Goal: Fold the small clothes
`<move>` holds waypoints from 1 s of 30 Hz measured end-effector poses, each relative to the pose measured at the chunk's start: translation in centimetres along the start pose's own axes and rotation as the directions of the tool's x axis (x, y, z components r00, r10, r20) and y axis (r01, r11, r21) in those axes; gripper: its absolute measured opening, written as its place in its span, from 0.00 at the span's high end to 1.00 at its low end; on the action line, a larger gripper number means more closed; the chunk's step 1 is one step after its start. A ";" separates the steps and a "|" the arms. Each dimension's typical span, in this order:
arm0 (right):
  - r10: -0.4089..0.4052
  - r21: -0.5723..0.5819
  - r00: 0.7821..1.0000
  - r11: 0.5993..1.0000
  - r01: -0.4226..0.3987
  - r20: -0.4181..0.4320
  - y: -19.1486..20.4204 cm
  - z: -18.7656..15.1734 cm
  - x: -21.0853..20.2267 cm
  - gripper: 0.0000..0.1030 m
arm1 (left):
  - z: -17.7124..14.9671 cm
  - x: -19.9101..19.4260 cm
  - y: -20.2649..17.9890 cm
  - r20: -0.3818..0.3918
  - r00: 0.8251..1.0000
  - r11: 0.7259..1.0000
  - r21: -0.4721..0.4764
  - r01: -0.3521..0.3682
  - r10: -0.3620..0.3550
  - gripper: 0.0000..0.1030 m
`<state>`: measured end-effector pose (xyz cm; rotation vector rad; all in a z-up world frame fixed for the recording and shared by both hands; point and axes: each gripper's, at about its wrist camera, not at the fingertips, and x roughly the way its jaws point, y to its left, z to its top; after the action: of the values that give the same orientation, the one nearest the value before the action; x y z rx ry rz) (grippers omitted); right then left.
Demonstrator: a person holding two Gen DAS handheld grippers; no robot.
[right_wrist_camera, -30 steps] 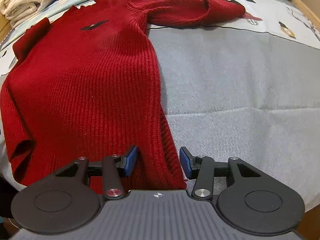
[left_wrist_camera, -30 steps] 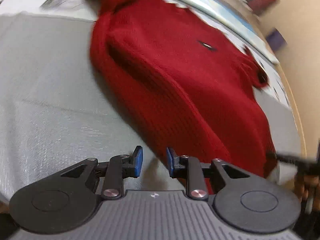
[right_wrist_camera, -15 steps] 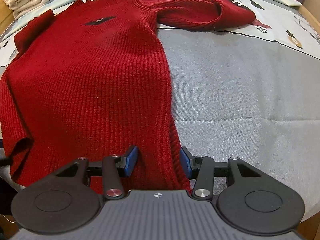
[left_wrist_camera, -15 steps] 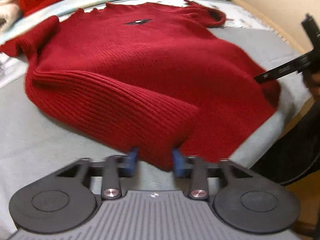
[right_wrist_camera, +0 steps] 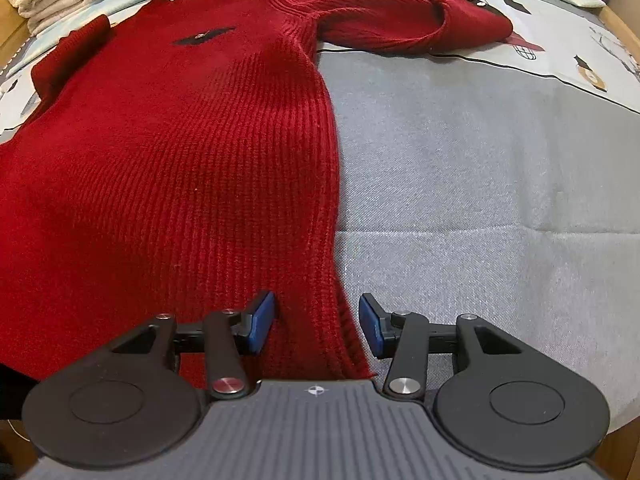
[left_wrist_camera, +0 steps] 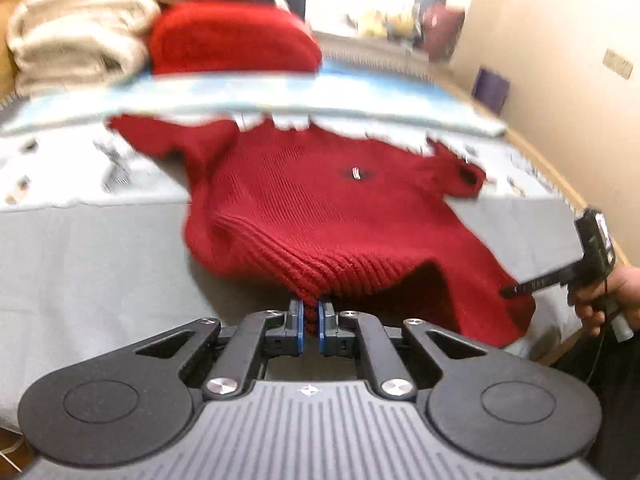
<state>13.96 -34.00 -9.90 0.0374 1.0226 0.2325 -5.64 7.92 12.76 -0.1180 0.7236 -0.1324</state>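
Observation:
A red knit sweater (right_wrist_camera: 180, 152) lies front up on the grey bed cover (right_wrist_camera: 460, 184), one sleeve stretched out to the far right. In the left wrist view my left gripper (left_wrist_camera: 311, 322) is shut on the sweater's (left_wrist_camera: 320, 216) ribbed hem corner, which is lifted off the cover in a tent. My right gripper (right_wrist_camera: 316, 320) stands open at the other hem corner, the knit edge lying between its blue pads without being pinched. The left wrist view shows it from the side at the right edge, a hand (left_wrist_camera: 608, 296) holding it.
Folded cream towels (left_wrist_camera: 76, 40) and a folded red knit (left_wrist_camera: 232, 36) are stacked at the far end. A patterned white sheet (right_wrist_camera: 560, 52) covers the far part of the bed. The wooden bed edge (left_wrist_camera: 560, 184) and a beige wall run along the right.
The left gripper closed on the near hem corner and rose with it, pulling the knit up off the cover. The right gripper stayed in place, open over its corner.

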 end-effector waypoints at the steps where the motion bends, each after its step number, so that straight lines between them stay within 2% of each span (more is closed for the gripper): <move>1: 0.005 0.004 1.000 1.000 -0.005 0.006 -0.1 0.0 -0.2 0.73 | 0.0 -0.6 0.5 0.004 1.000 1.000 -0.014 -0.026 0.026 0.94; 2: 0.029 0.016 1.000 0.999 -0.029 0.011 -0.4 0.0 -0.5 0.90 | -0.4 -0.8 1.1 0.004 0.999 0.998 -0.037 -0.041 0.041 0.94; 6: 0.085 0.134 0.993 0.986 -0.096 0.084 -2.5 0.3 -2.4 0.90 | -0.3 -1.5 2.2 -0.031 0.992 0.989 -0.079 -0.125 0.123 0.94; 8: 0.094 0.227 0.988 0.966 -0.120 0.122 -4.2 0.4 -3.2 0.90 | -0.5 -0.3 2.9 -0.112 0.982 0.984 -0.071 -0.161 0.153 0.94; 10: 0.097 0.263 0.989 0.957 -0.122 0.107 -4.9 0.2 -3.0 0.90 | -1.5 1.7 2.9 -0.258 0.956 0.987 -0.035 -0.155 0.141 0.92; 12: 0.059 0.234 0.996 0.970 -0.072 0.060 -4.4 0.0 -2.2 0.90 | -2.1 3.3 2.2 -0.338 0.926 0.985 0.022 -0.171 0.168 0.86; 13: 0.049 0.224 0.998 0.973 -0.057 0.042 -4.1 -0.1 -1.9 0.88 | -2.1 3.6 2.1 -0.346 0.925 0.987 0.021 -0.159 0.156 0.80; 15: 0.054 0.246 0.998 0.968 -0.057 0.018 -4.2 -0.1 -1.6 0.81 | -1.4 2.9 2.7 -0.303 0.947 0.991 -0.049 -0.124 0.104 0.61; 16: 0.058 0.261 0.998 0.964 -0.058 0.011 -4.4 -0.1 -1.5 0.71 | -1.1 2.2 3.2 -0.272 0.958 0.988 -0.095 -0.118 0.089 0.48; 17: 0.069 0.268 0.998 0.961 -0.068 0.006 -4.4 -0.1 -1.5 0.55 | -0.9 1.9 4.0 -0.239 0.968 0.982 -0.156 -0.110 0.071 0.41; 19: 0.086 0.238 0.996 0.968 -0.082 -0.004 -4.2 -0.3 -1.1 0.43 | -0.9 2.0 5.2 -0.203 0.979 0.959 -0.270 -0.084 0.029 0.40; 22: 0.067 0.171 0.997 0.983 -0.059 -0.039 -3.0 -0.5 -0.3 0.42 | -1.4 3.5 7.2 -0.172 0.984 0.913 -0.406 -0.037 -0.037 0.39; 24: 0.057 0.145 0.998 0.988 -0.051 -0.040 -2.6 -0.4 -0.1 0.42 | -1.6 4.6 8.3 -0.163 0.984 0.865 -0.501 -0.021 -0.070 0.39; 26: 0.054 0.130 0.998 0.990 -0.049 -0.034 -2.4 -0.5 -0.1 0.42 | -1.4 5.2 9.4 -0.097 0.988 0.810 -0.585 0.042 -0.122 0.39; 27: 0.054 0.125 0.998 0.991 -0.050 -0.030 -2.4 -0.6 -0.2 0.42 | -1.2 5.3 10.2 -0.043 0.987 0.772 -0.628 0.095 -0.156 0.39; 28: 0.056 0.122 0.998 0.991 -0.053 -0.026 -2.4 -0.6 -0.3 0.43 | -1.1 5.2 10.8 0.027 0.980 0.726 -0.668 0.165 -0.197 0.39; 29: 0.059 0.118 0.998 0.991 -0.056 -0.020 -2.5 -0.8 -0.4 0.43 | -0.8 5.0 11.2 0.084 0.971 0.694 -0.686 0.221 -0.226 0.37; 30: 0.062 0.114 0.998 0.992 -0.060 -0.017 -2.4 -0.9 -0.5 0.43 | -0.5 4.9 11.3 0.099 0.969 0.694 -0.682 0.231 -0.224 0.37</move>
<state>13.39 -36.54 -10.28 0.1699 1.0553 0.2303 -1.45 18.21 7.43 -0.9393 0.7179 -0.0918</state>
